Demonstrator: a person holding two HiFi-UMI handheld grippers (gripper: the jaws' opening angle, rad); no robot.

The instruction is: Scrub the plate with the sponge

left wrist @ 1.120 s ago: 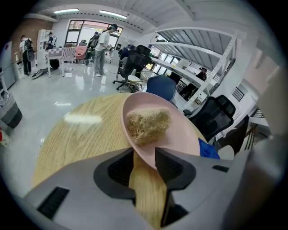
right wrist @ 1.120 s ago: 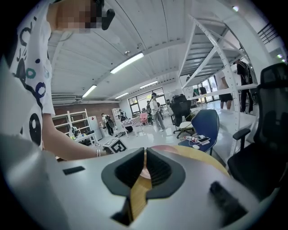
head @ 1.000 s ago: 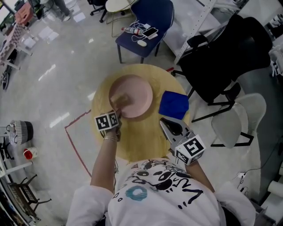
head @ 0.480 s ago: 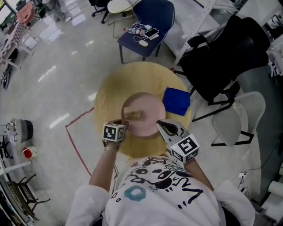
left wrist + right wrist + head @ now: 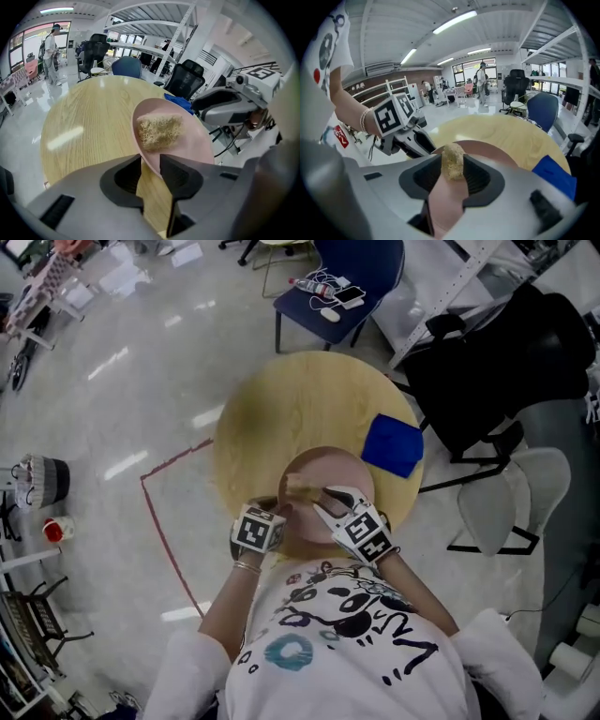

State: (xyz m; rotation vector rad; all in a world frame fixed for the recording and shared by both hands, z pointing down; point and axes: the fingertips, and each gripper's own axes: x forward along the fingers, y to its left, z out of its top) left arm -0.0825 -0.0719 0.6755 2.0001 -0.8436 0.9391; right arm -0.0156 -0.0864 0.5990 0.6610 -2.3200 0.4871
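Note:
The pink plate [image 5: 343, 471] sits at the near edge of the round wooden table [image 5: 281, 409], tilted in the left gripper view. My left gripper [image 5: 281, 514] [image 5: 151, 161] is shut on the plate [image 5: 187, 140] at its near rim; its jaws have just been closing on that rim. A tan sponge [image 5: 302, 487] [image 5: 159, 131] lies on the plate. My right gripper [image 5: 323, 499] [image 5: 452, 171] hangs over the plate, aimed at the sponge [image 5: 452, 157]. Its jaws have just been opening and stand open, with the sponge just ahead of the fingertips, not pressed.
A folded blue cloth [image 5: 392, 446] [image 5: 555, 178] lies on the table to the right of the plate. A blue chair [image 5: 347, 277] with small items stands beyond the table. A black office chair [image 5: 487, 362] is at the right. Red tape [image 5: 169, 521] marks the floor.
The left gripper has dragged the plate with the sponge from the table's middle to its near edge. The right gripper has come down over the plate and its jaws have spread.

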